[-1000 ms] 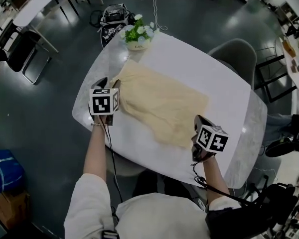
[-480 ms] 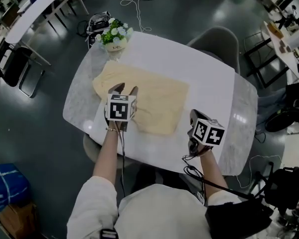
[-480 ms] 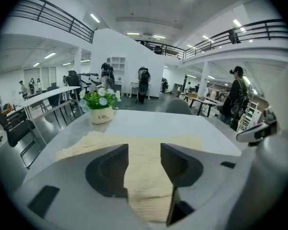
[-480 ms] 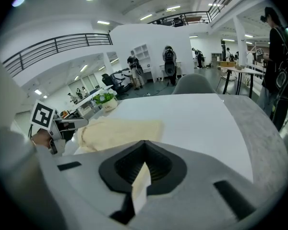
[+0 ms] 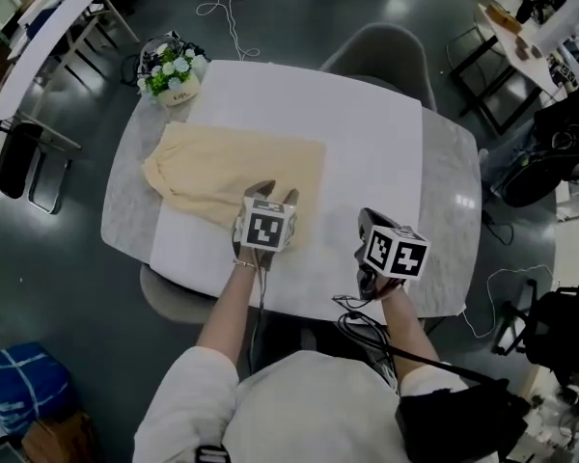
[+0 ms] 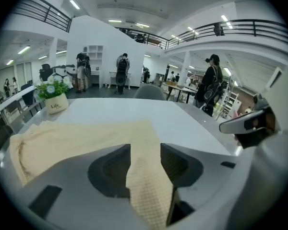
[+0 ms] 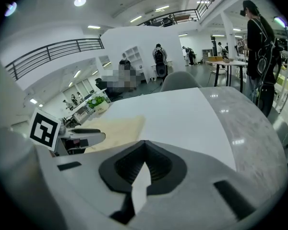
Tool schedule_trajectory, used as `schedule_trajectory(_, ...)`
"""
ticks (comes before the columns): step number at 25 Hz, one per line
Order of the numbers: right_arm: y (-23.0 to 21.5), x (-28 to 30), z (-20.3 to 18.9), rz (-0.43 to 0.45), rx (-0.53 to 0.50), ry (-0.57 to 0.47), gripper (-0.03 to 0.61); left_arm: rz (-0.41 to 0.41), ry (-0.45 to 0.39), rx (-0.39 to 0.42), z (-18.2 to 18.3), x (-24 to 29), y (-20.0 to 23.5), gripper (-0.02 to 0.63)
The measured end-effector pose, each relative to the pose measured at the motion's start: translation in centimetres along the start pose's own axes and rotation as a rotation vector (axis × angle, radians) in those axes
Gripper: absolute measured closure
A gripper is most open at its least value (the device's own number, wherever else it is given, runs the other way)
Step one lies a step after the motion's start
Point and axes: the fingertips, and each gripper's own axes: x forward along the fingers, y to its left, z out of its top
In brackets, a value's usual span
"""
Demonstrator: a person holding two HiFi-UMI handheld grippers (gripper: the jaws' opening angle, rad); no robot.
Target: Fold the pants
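Left hand-held gripper (image 5: 273,196): I am pinching a strip of the cream pants (image 5: 236,167) between its jaws. In the left gripper view the waffle cloth is filling the whole gap between them.
Change on the left: a second ago I was holding this hand-held gripper at the left edge of the pants. Now I am holding it at their near right corner, having carried the cloth across.
Right hand-held gripper (image 5: 365,218): I am keeping its jaws pressed together at the tips with no cloth between them. Only a sliver of white counter (image 5: 367,143) is showing through in the right gripper view.
Change on the right: a second ago it was touching the near right corner of the pants. Now I am hovering it over bare counter, apart from the cloth and to the right of my left hand-held gripper.
Pants: they are lying on the left half of the counter, and looking shorter and more bunched than a second ago.
Flower pot (image 5: 171,75): it is sitting at the far left corner of the counter, just beyond the pants, as before.
Chair (image 5: 381,51): it is standing at the far side.
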Motion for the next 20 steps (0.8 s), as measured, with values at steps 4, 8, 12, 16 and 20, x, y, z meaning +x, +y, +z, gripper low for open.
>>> schedule_trajectory(4,-2.6,-0.1,-1.1,-0.009,0.034,0.016,0.586,-0.032,0.045,0.049,-1.2,2.9,-3.4,0.43)
schedule_trajectory(8,-4.8,0.1,-2.7,-0.016,0.066,0.041,0.586,-0.035,0.113,0.121,-2.8,5.1,-5.6,0.43)
schedule_trajectory(12,-6.3,0.3,-3.6,-0.014,0.085,0.053,0.586,-0.007,0.184,0.165,-4.0,7.1,-6.3,0.43)
schedule_trajectory(16,-7.1,0.4,-4.1,-0.015,0.097,0.059,0.586,0.024,0.208,0.186,-4.2,8.1,-6.1,0.431)
schedule_trajectory(20,-7.5,0.5,-4.5,-0.014,0.108,0.062,0.586,0.04,0.248,0.206,-5.0,8.7,-6.1,0.431)
